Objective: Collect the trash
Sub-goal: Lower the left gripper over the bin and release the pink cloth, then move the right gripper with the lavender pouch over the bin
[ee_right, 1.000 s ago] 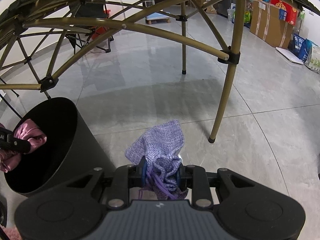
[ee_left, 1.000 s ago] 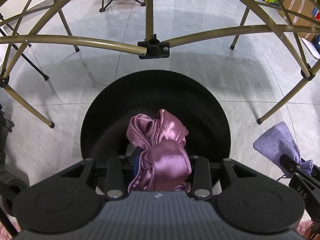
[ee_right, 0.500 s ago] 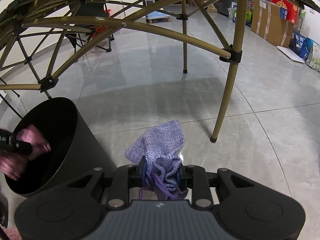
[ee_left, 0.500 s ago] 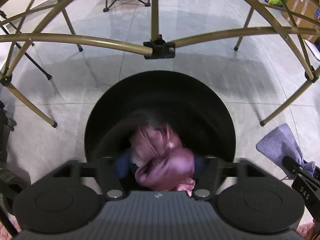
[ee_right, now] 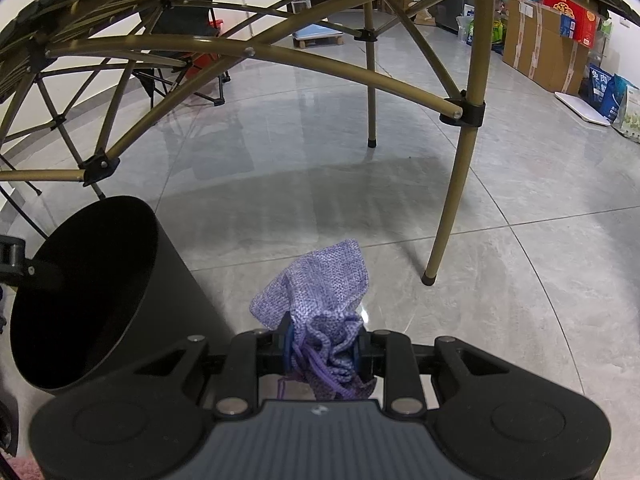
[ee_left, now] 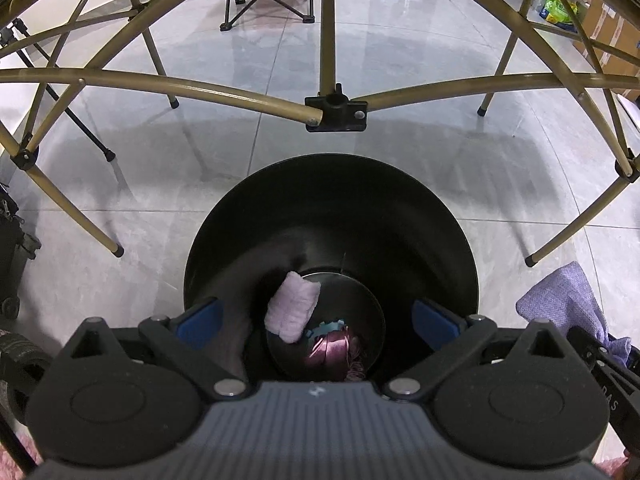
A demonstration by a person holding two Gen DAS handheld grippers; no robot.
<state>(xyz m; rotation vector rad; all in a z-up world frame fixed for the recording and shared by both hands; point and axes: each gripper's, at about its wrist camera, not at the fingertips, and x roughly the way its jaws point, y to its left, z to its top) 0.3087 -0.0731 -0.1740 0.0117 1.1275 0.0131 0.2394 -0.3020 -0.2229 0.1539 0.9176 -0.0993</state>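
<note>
Both fisheye views are evenly and brightly lit by diffuse indoor light from above. The glossy grey tile floor [ee_right: 500, 240] carries soft sheen and pale reflections ahead of the jaws, with a small bright glint just beyond the purple knit pouch [ee_right: 320, 296]. A broad, soft-edged shadow lies across the floor beyond the black bin [ee_left: 448, 240]. The bin's interior, directly between and below the left jaws, is very dark, and the items at its bottom are dim, with a faint smear of blur on its inner wall. Straight gold frame poles [ee_left: 460, 84] bow strongly toward the edges. Corners fall to black vignette. Focus is sharp elsewhere.
</note>
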